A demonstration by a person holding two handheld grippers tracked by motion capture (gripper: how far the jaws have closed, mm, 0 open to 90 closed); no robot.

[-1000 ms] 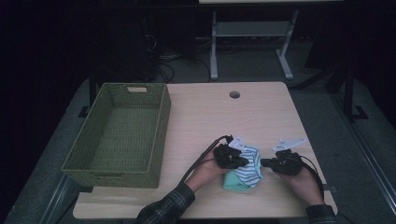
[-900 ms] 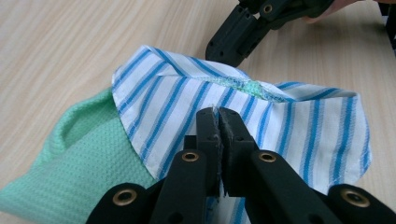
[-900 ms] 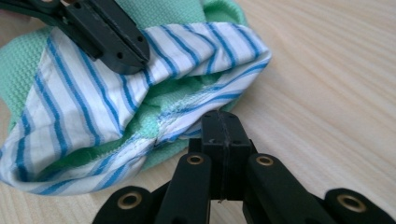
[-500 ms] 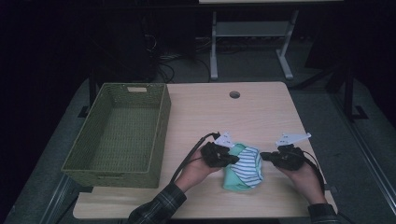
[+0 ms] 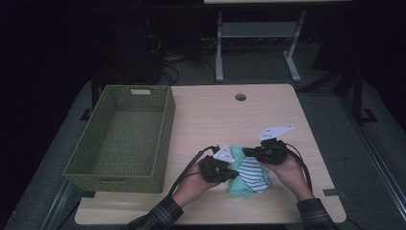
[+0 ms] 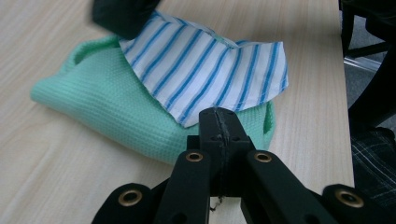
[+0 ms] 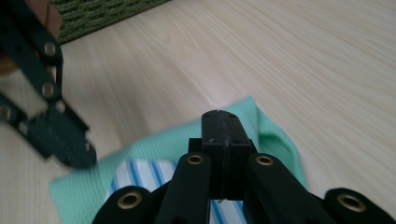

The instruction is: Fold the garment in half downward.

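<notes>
A mint-green cloth [image 5: 239, 187] with a blue-striped white side [image 5: 253, 173] lies bunched near the table's front edge. The striped flap [image 6: 210, 65] is folded over the green part [image 6: 102, 88]. My left gripper [image 5: 233, 173] is shut, with its tips [image 6: 219, 114] at the flap's near edge. My right gripper [image 5: 246, 152] is also shut and hovers over the cloth's far edge [image 7: 271, 135]. I see no fabric pinched in either pair of jaws. In the left gripper view the right gripper [image 6: 123, 18] is a blur at the flap's far corner. The left gripper [image 7: 70, 154] shows at the left of the right gripper view.
An empty green woven basket [image 5: 165, 124] stands on the left half of the wooden table [image 5: 215, 115]. A round cable hole [image 5: 240, 97] is near the table's far edge. A metal stand [image 5: 258, 43] is on the floor beyond the table.
The right gripper has moved left and up, from beside the cloth to over its far edge. The left gripper has shifted toward the cloth's near-left side. The cloth has stayed in place.
</notes>
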